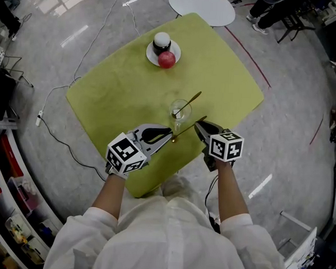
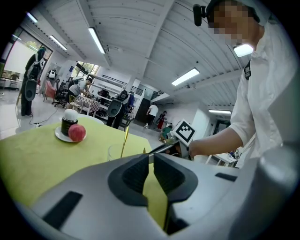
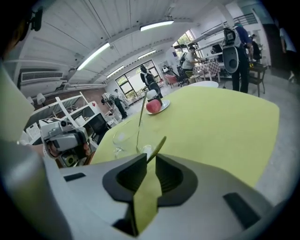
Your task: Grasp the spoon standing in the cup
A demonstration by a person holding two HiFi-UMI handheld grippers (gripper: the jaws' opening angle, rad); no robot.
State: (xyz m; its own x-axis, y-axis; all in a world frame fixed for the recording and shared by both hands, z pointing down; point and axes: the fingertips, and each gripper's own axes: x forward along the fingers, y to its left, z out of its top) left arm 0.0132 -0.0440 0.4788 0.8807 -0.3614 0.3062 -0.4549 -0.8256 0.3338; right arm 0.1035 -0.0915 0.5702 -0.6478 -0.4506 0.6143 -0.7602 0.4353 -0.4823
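Note:
A clear glass cup [image 1: 179,110] stands near the middle of the yellow-green table [image 1: 125,84]. A gold spoon [image 1: 192,99] stands in the cup, its handle leaning up to the right. A second gold spoon [image 1: 188,129] spans the gap between my grippers just in front of the cup. My left gripper [image 1: 169,135] is shut on that spoon's lower end [image 2: 161,148]. My right gripper [image 1: 197,126] is open a little, and the spoon's handle tip [image 3: 158,144] lies loose between its jaws. Neither gripper touches the cup.
At the far side of the table a white saucer [image 1: 173,49] carries a dark jar with a white lid [image 1: 161,42] and a red apple [image 1: 167,59]. A white round table [image 1: 201,6] stands beyond. A cable [image 1: 61,137] runs over the floor at left.

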